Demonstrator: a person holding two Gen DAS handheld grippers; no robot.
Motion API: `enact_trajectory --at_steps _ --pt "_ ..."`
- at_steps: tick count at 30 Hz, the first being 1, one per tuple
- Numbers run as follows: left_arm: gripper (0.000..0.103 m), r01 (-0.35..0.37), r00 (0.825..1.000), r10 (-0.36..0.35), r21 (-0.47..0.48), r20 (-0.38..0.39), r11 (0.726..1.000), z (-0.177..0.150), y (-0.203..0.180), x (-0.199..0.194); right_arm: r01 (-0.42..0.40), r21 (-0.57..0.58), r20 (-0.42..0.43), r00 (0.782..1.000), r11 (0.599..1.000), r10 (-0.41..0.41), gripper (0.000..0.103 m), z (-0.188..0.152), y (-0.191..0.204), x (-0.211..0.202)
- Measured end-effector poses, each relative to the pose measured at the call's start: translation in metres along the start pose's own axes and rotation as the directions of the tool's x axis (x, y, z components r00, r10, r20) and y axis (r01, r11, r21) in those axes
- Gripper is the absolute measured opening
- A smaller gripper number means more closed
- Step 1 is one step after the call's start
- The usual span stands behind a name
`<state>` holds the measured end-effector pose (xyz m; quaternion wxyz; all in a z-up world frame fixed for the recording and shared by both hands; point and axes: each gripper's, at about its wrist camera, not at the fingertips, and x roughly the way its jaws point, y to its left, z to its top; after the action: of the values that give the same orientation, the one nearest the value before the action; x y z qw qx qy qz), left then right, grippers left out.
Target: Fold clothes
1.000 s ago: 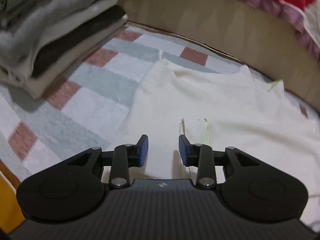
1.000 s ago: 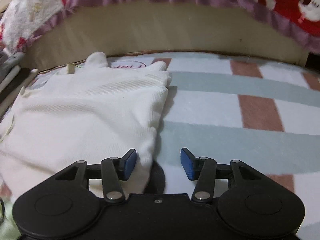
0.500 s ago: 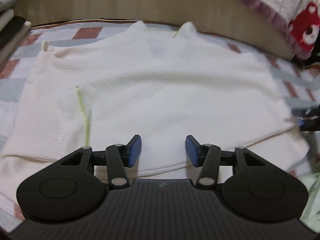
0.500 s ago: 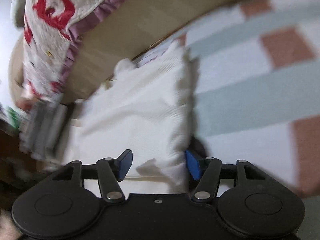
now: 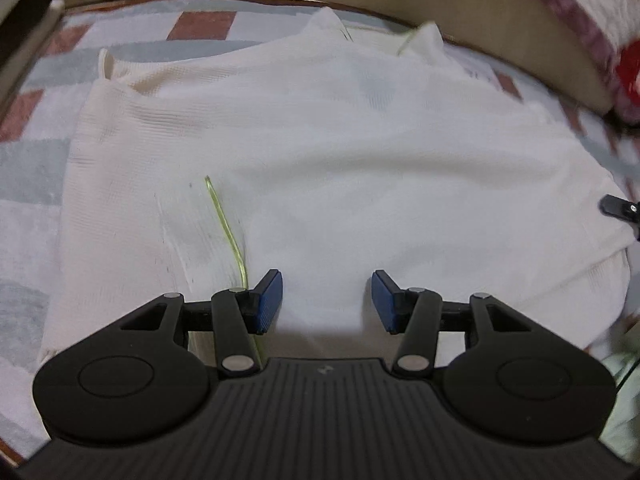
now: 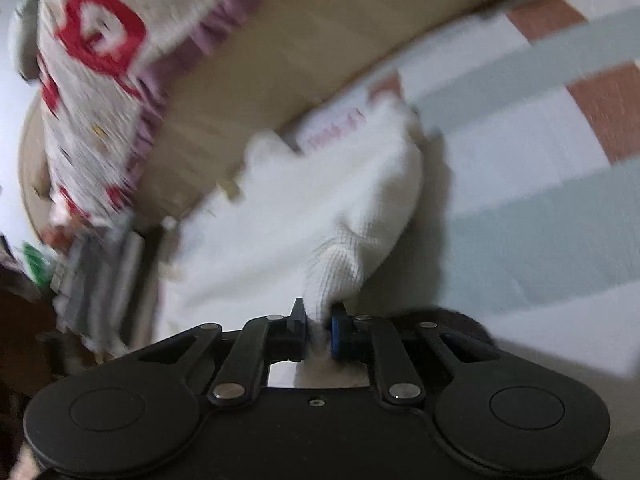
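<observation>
Both tongs work one cream garment on a checked blanket, and they are doing different jobs. My right gripper [image 6: 318, 326] sits low in the middle of its frame, clenched on a bunched edge of the white knit top [image 6: 360, 216]; the cloth rises from between the blue pads in a small ridged peak, which I read as the hem or side edge being lifted off the checked blanket [image 6: 540, 184] so it can be carried across. My left gripper [image 5: 326, 302] hangs released at the lower centre of its own view, jaws standing wide with only cloth showing between them, nothing pinched. I judge it is there to steady or to take a second hold on the near edge, though the frame does not settle which.

In the left view the white knit top [image 5: 340, 152] fills the middle of the frame, spread mostly flat, two small points of fabric poking up along its far edge near the top centre. A thin yellow-green strand [image 5: 226, 224] lies on it at lower left, running under the left finger. At the far right edge a dark tip of the right gripper [image 5: 618, 206] touches the garment's side.

A folded stack of clothes [image 6: 100, 264] sits blurred at the left of the right view, beside the garment, presumably where finished pieces go. Beyond, a tan bed base [image 6: 320, 40] runs under a quilt with red prints [image 6: 92, 40] at upper left.
</observation>
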<state>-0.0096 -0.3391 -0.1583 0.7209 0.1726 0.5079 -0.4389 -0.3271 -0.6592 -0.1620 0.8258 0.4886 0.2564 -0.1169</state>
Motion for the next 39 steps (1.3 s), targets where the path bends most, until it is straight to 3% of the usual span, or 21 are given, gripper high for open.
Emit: enact_trajectory --at_steps 5,9,11,14,16,17,18,19,20,22,24,25,27,29,31,33,35,38,39 --pt "0.045 0.055 0.998 -0.055 -0.008 0.025 0.998 0.015 0.005 0.003 0.001 -0.046 -0.013 1.0 0.999 -0.002 0.012 0.033 0.072 -0.004" --pt "0.045 0.131 0.991 -0.131 -0.044 0.002 0.99 0.015 0.016 0.0 -0.005 -0.132 -0.029 1.0 0.991 0.001 0.012 0.03 0.123 -0.005" --pt "0.045 0.195 0.981 -0.192 -0.114 0.039 0.974 0.016 0.036 -0.017 -0.04 -0.144 -0.024 0.999 0.989 0.037 0.012 0.029 0.149 0.002" --pt "0.045 0.366 0.93 -0.342 -0.253 0.135 0.896 0.018 0.082 -0.048 -0.113 -0.178 -0.037 0.993 0.977 0.108 0.012 0.029 0.199 0.023" --pt "0.045 0.48 0.876 -0.43 -0.33 0.216 0.812 0.017 0.118 -0.061 -0.143 -0.217 -0.073 0.989 0.966 0.13 0.012 0.029 0.238 0.044" --pt "0.045 0.528 0.849 -0.464 -0.387 0.251 0.756 0.014 0.136 -0.062 -0.143 -0.234 -0.114 0.986 0.962 0.12 0.012 0.028 0.258 0.059" --pt "0.045 0.554 0.832 -0.477 -0.441 0.282 0.706 0.011 0.151 -0.063 -0.137 -0.244 -0.163 0.982 0.96 0.099 0.012 0.025 0.277 0.077" --pt "0.045 0.563 0.826 -0.472 -0.476 0.307 0.676 0.007 0.166 -0.064 -0.125 -0.257 -0.21 0.975 0.958 0.071 0.012 0.022 0.294 0.097" --pt "0.045 0.558 0.83 -0.456 -0.492 0.321 0.668 0.003 0.177 -0.064 -0.106 -0.273 -0.255 0.966 0.956 0.034 0.012 0.017 0.308 0.119" --pt "0.045 0.515 0.857 -0.405 -0.519 0.318 0.682 -0.004 0.191 -0.063 -0.079 -0.319 -0.331 0.943 0.944 -0.033 0.012 0.006 0.334 0.163" --pt "0.045 0.44 0.897 -0.333 -0.528 0.29 0.726 -0.007 0.202 -0.061 -0.081 -0.385 -0.356 0.932 0.919 -0.067 0.013 -0.01 0.344 0.21" --pt "0.045 0.395 0.917 -0.288 -0.53 0.276 0.751 -0.007 0.206 -0.061 -0.081 -0.396 -0.362 0.929 0.915 -0.074 0.021 -0.018 0.344 0.229" --pt "0.045 0.316 0.945 -0.208 -0.542 0.252 0.779 -0.009 0.214 -0.061 -0.081 -0.375 -0.367 0.928 0.924 -0.067 0.025 -0.03 0.333 0.257" --pt "0.046 0.326 0.942 -0.215 -0.557 0.256 0.764 -0.012 0.227 -0.059 -0.112 -0.384 -0.339 0.94 0.917 -0.028 0.026 -0.038 0.322 0.254" --pt "0.046 0.327 0.942 -0.214 -0.556 0.26 0.764 -0.012 0.228 -0.06 -0.15 -0.423 -0.304 0.952 0.894 0.016 0.035 -0.043 0.31 0.228" --pt "0.046 0.329 0.941 -0.213 -0.555 0.264 0.764 -0.012 0.229 -0.06 -0.129 -0.473 -0.258 0.966 0.871 0.003 0.039 -0.048 0.293 0.199" --pt "0.048 0.322 0.942 -0.206 -0.547 0.265 0.773 -0.012 0.228 -0.061 -0.055 -0.544 -0.217 0.973 0.837 -0.076 0.039 -0.057 0.275 0.179" --pt "0.05 0.146 0.975 -0.069 -0.376 0.213 0.915 0.002 0.196 -0.066 0.073 -0.659 -0.167 0.956 0.748 -0.241 0.039 -0.079 0.254 0.167" --pt "0.051 0.134 0.978 -0.066 -0.348 0.198 0.928 0.003 0.191 -0.063 0.095 -0.684 -0.157 0.949 0.723 -0.273 0.039 -0.087 0.248 0.165"
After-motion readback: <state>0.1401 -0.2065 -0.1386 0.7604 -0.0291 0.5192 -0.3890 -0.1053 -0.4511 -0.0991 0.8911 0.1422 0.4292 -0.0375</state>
